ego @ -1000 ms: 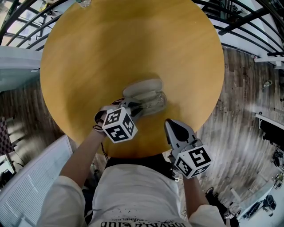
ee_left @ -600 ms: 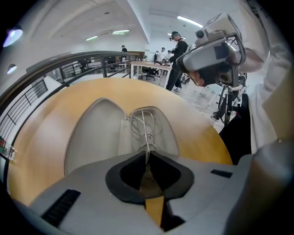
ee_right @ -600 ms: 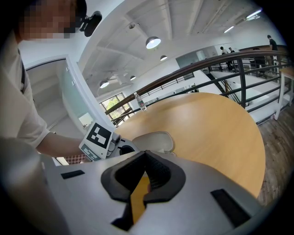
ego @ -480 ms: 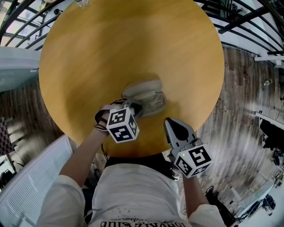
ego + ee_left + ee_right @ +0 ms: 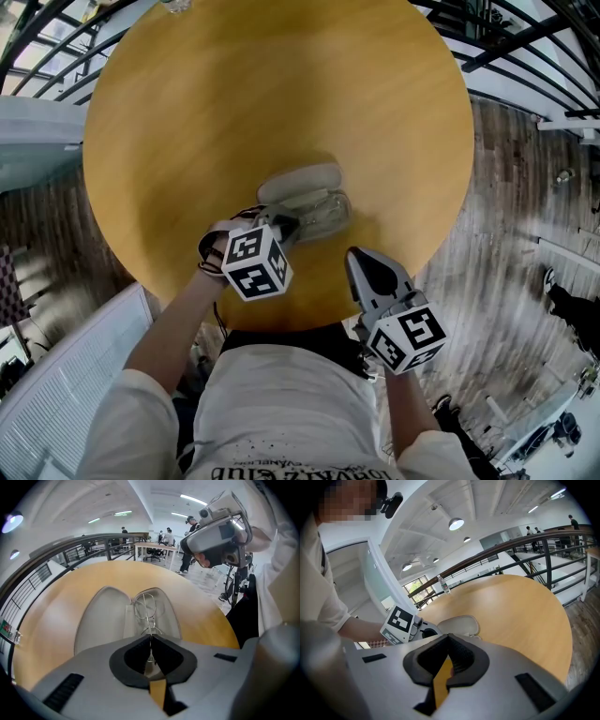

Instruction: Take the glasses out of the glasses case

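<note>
An open grey glasses case (image 5: 302,184) lies on the round wooden table (image 5: 281,84), near its front edge. In the left gripper view the case (image 5: 101,618) shows its lid to the left, and the thin wire glasses (image 5: 144,605) stand tilted over its right half. My left gripper (image 5: 150,641) is shut on the near end of the wire frame. From above, this gripper (image 5: 286,228) sits at the case's near left end. My right gripper (image 5: 361,262) is shut on nothing and hovers over the table's front edge, right of the case (image 5: 459,623).
A clear bottle (image 5: 176,6) stands at the table's far edge. Black railings (image 5: 525,37) run behind the table, with wooden floor (image 5: 506,187) to the right. The person's body is right against the table's near edge.
The left gripper's cube has shifted very slightly; the case, the glasses and the right gripper stay where they were.
</note>
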Demonstrator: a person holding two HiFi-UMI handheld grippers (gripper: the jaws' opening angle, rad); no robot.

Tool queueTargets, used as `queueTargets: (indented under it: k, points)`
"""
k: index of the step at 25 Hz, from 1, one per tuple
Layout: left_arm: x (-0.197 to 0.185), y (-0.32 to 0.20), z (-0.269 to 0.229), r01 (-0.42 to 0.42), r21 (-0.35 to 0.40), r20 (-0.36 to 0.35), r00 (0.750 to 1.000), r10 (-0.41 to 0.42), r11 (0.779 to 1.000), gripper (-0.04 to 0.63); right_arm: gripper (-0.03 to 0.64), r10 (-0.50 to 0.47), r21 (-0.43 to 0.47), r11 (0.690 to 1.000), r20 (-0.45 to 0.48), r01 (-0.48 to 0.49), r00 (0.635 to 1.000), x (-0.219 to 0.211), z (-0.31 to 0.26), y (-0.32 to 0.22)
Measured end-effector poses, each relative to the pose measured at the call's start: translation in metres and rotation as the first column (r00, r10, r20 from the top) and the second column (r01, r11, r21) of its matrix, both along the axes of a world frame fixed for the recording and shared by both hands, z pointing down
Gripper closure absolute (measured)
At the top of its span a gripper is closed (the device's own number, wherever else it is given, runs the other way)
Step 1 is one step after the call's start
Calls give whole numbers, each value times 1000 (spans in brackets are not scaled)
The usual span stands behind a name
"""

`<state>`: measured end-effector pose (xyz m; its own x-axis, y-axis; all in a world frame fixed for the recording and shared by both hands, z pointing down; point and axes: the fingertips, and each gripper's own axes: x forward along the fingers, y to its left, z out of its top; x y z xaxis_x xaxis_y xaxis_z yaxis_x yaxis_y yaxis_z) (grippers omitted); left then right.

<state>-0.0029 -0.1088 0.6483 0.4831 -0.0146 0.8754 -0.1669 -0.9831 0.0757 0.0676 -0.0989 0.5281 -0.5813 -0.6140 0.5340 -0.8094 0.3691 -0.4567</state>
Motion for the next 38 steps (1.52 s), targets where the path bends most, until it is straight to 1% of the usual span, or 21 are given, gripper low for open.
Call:
queueTargets:
  k: [5,14,19,23,32,38]
  points:
    - [2,1,-2,2,7,-3,1000,-2,1000,561,595,2,6,1000,2,-2,1000,1,-2,0]
    - [2,-2,-18,34,21,-32,999,-34,999,561,595,-6,31,1000,11,5,1000,-2,-11,1]
    - [2,-2,-28,48,33,-40,998,-46,998,561,595,-9,33,999,-2,9,1000,1,-15,4]
    - [1,2,-39,54,49,-46,998,-52,997,561,595,-13,53,999,-5,14,1000,0,-24,8]
    - [-3,11,-69,124,40,-113,986,-119,991,561,595,-28,107,994,-16,29,999,-2,-47,11]
    - [-2,18,-94,144,69,-153,979,-132,987,561,595,-34,137,990,-23,36,999,0,-58,16]
